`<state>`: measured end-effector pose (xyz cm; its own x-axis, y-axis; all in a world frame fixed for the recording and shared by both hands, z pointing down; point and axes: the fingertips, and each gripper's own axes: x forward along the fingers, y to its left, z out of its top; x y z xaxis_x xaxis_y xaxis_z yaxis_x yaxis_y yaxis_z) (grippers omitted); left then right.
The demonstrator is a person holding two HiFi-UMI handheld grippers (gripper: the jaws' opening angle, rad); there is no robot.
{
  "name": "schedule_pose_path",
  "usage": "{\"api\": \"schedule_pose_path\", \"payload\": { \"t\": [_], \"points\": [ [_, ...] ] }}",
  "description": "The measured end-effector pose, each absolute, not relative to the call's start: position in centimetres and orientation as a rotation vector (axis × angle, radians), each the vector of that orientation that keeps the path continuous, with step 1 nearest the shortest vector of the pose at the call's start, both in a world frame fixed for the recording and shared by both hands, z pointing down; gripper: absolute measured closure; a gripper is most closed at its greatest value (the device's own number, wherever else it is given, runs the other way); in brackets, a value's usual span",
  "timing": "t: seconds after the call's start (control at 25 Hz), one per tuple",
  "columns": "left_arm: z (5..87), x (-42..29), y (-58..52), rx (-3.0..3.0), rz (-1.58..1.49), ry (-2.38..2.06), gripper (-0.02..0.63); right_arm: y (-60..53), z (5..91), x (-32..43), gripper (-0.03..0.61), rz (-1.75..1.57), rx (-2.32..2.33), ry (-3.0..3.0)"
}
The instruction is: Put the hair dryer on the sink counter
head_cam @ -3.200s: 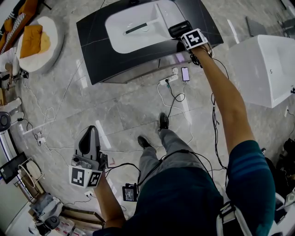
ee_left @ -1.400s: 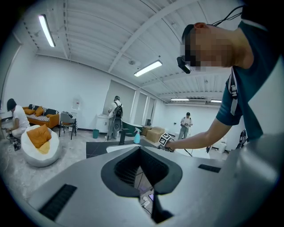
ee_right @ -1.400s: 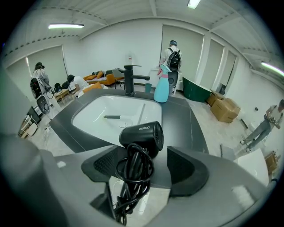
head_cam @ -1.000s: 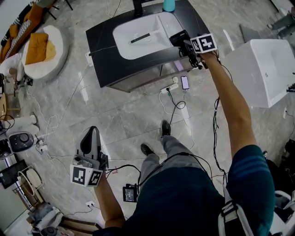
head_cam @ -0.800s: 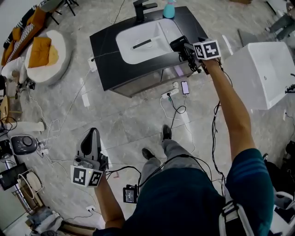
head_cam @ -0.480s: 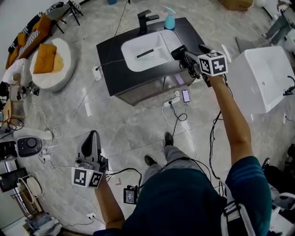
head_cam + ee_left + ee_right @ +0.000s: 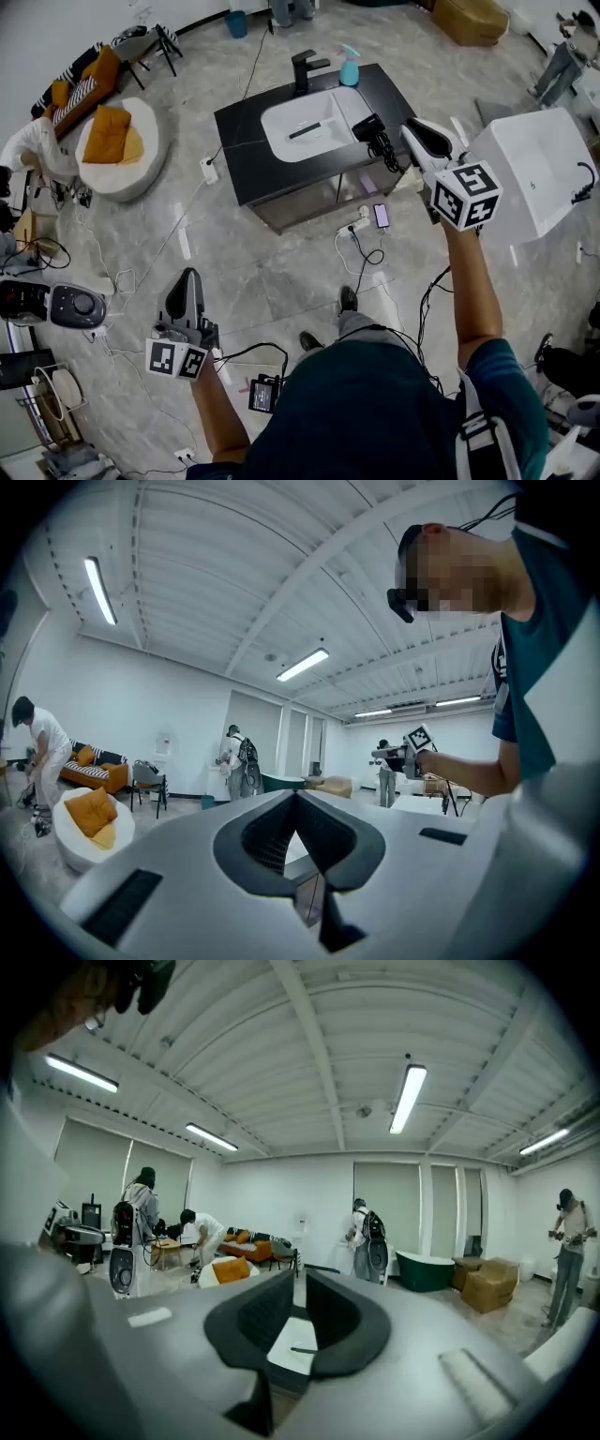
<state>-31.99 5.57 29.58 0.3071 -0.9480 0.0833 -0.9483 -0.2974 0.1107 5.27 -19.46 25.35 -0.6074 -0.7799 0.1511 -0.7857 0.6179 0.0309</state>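
1. Head view: the hair dryer (image 7: 372, 129) lies on the black table (image 7: 246, 169). It is right of the white basin (image 7: 305, 127) and near the table's front right corner.
2. Head view: the hair dryer is all black, with a short thick barrel. Its handle and a dark bunch of cord (image 7: 386, 157) run toward the table's front edge.
3. Head view: a black tap (image 7: 305, 67) and a blue bottle (image 7: 349, 67) stand along the table's back edge.
4. Head view: the right claw (image 7: 410, 133) is just beside the hair dryer in the frame and apart from it. The left claw (image 7: 189, 275) is well apart, over the floor (image 7: 272, 253), with its tips together.
5. Left gripper view: the left claw (image 7: 298, 797) is closed tip to tip and holds nothing. The right claw (image 7: 392, 754) shows far off on an outstretched arm. The hair dryer cannot be made out here.
6. Right gripper view: the right claw (image 7: 300, 1281) has just been closing. It now stands narrow, with a slim gap and nothing between the pads. Part of the white basin (image 7: 292, 1342) shows through the gap.
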Motion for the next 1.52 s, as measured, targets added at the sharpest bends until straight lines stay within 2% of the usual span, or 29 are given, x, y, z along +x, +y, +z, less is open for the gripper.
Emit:
{"api": "schedule_pose_path", "payload": {
  "t": [0.04,0.12,0.32,0.64,1.52],
  "points": [
    [29.2,-32.1,6.1,2.426,0.0,-1.78,0.609,-17.9,24.0,4.9,0.544,0.024,1.298,-2.719],
    [28.4,-32.4,7.0,2.437,-0.007,-1.793,0.609,-14.6,21.4,4.4,0.568,-0.036,1.272,-2.779],
    [25.4,-33.0,9.1,2.502,-0.042,-1.828,0.609,-6.0,15.9,2.9,0.568,-0.108,1.184,-2.93],
    [24.7,-35.8,13.6,2.484,-0.064,-1.879,0.609,3.4,14.7,-1.6,0.569,-0.077,0.914,-3.052],
    [26.2,-39.3,20.5,2.451,-0.112,-1.882,0.609,10.1,16.1,-3.7,0.571,-0.065,0.95,-2.979]
  ]
}}
